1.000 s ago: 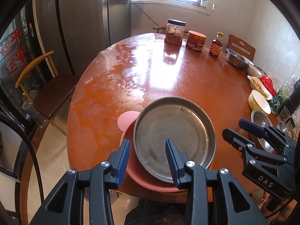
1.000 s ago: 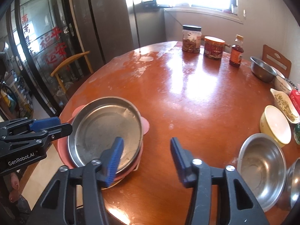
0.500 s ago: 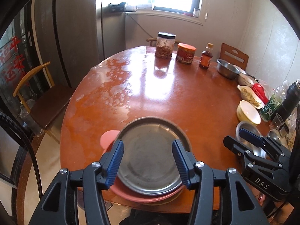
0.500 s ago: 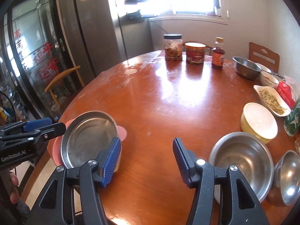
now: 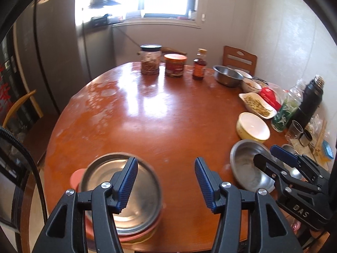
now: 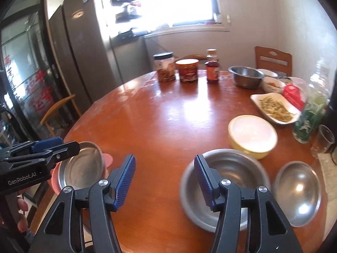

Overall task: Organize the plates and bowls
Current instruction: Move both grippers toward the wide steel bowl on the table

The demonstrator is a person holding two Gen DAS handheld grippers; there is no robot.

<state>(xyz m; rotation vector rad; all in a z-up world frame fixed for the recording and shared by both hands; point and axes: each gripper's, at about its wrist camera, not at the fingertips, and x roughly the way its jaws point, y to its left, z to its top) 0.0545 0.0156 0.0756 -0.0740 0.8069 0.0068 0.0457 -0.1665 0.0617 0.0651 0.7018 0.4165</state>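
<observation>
Pulling back from the plate stack (image 5: 121,198) at lower left, the left gripper (image 5: 166,186) is opening, empty; steel plate now sits on pink plate (image 5: 76,176), so bowls come next. Right gripper (image 6: 164,183) released, empty, over the steel bowl (image 6: 231,181). Only the right view shows the second bowl (image 6: 298,193) lower right.
</observation>
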